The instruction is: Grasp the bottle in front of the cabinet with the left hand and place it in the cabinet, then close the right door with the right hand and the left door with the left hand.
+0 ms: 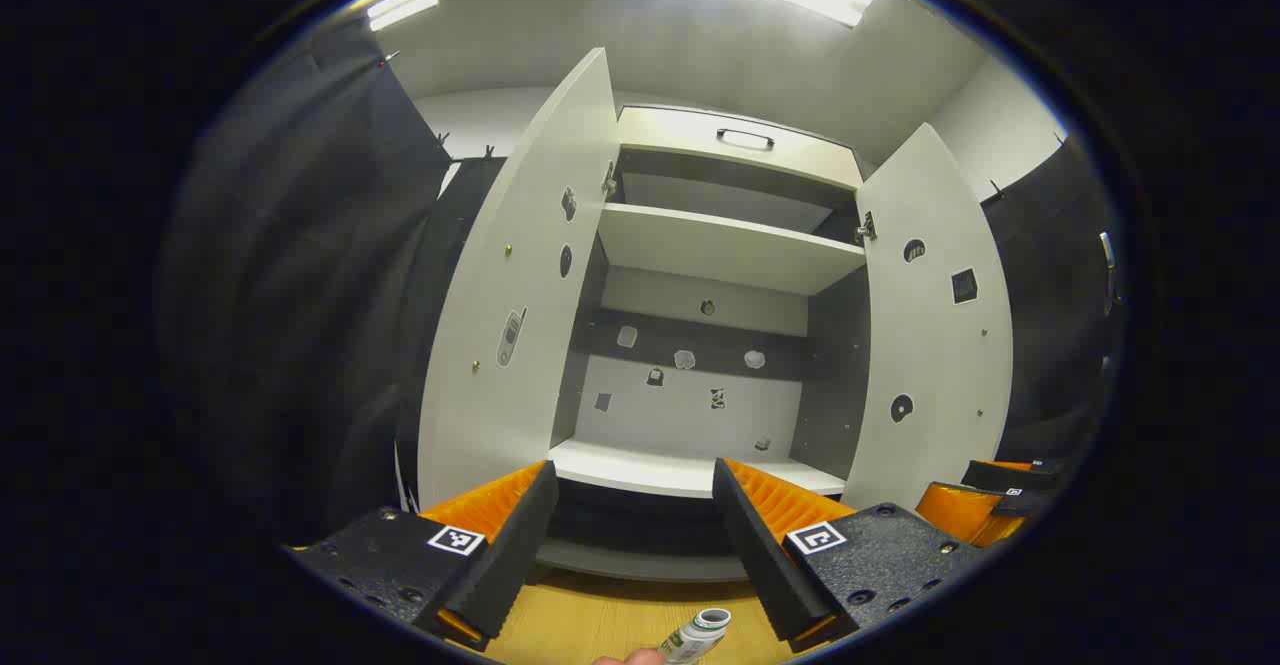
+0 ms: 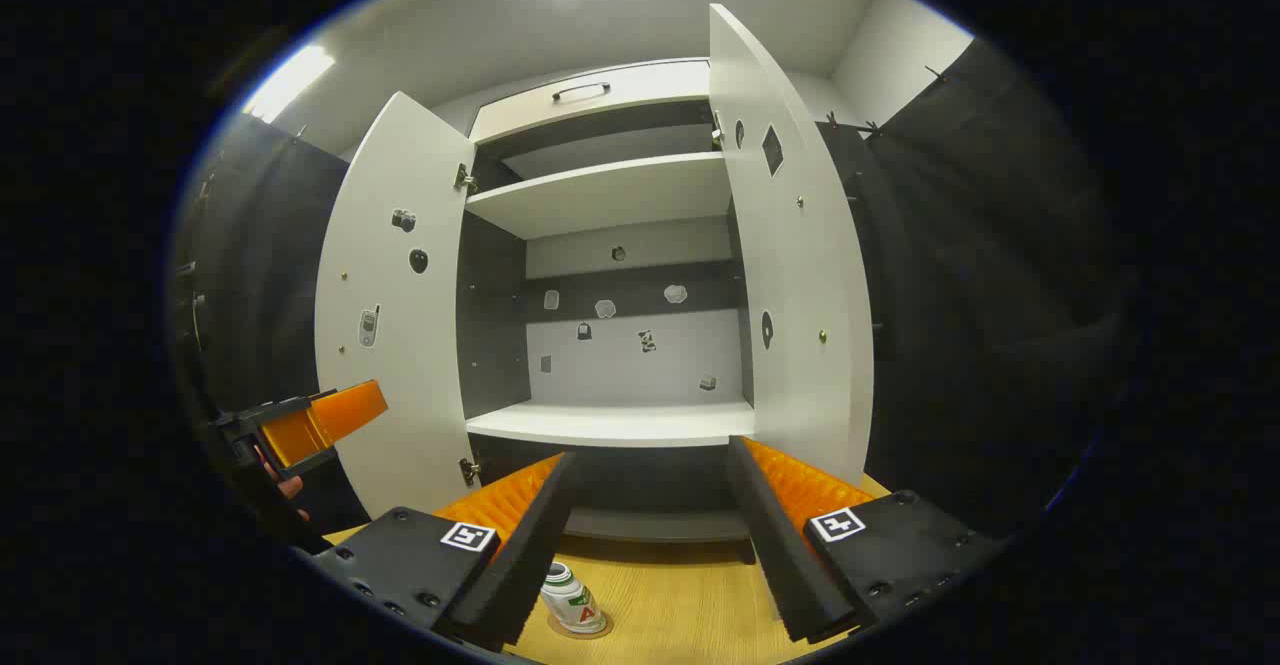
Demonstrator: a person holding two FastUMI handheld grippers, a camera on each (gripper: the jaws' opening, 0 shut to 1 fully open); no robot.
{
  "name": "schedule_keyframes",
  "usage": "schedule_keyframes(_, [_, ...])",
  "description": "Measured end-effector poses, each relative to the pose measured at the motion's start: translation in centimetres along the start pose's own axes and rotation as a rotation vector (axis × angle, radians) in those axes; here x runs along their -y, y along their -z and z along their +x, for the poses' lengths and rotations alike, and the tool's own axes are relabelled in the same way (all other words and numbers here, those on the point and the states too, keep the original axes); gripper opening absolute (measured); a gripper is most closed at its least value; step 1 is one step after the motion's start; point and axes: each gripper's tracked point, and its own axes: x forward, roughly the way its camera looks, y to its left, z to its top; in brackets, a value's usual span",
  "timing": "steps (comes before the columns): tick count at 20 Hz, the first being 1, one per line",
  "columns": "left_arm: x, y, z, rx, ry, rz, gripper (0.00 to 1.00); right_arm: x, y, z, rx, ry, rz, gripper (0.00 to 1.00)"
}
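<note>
The bottle (image 2: 573,598) stands on the table (image 2: 680,605) before the open cabinet (image 2: 610,425), below both grippers' wide-open, empty jaws: left gripper (image 1: 634,545), right gripper (image 2: 650,535).

Both views low, facing cabinet (image 1: 700,245)

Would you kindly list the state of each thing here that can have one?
Small white capped bottle: upright on the wooden floor, ungrasped.
White left cabinet door: open.
White right cabinet door: open.
Left gripper: open, empty.
Right gripper: open, empty.
</note>
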Motion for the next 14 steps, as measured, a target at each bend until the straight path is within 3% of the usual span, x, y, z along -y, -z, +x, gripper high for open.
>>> schedule_keyframes(3, [0.4,-0.2,-0.1,0.006,0.004,0.001,0.94,0.3,0.0,0.0,0.000,0.001,-0.002,0.98])
schedule_keyframes(4, [0.4,-0.3,-0.2,0.009,0.004,0.000,0.94,0.3,0.0,0.1,0.000,0.002,0.002,0.89])
schedule_keyframes(5, [0.3,-0.4,-0.3,0.011,0.000,0.000,0.94,0.5,0.0,0.1,0.000,0.003,0.007,0.98])
schedule_keyframes(8, [0.1,-0.6,-0.2,0.017,-0.010,0.011,0.94,0.8,0.1,0.1,-0.001,0.006,0.019,0.98])
schedule_keyframes(9, [0.0,-0.8,-0.2,0.020,-0.012,0.014,0.94,1.0,0.0,0.2,0.001,0.009,0.022,0.89])
schedule_keyframes(10, [0.0,-0.8,-0.1,0.022,-0.013,0.017,0.94,1.1,0.0,0.1,0.003,0.013,0.025,0.98])
schedule_keyframes(14, [0.0,-0.9,0.1,0.028,-0.016,0.020,0.94,1.3,0.0,0.4,0.006,0.022,0.022,0.98])
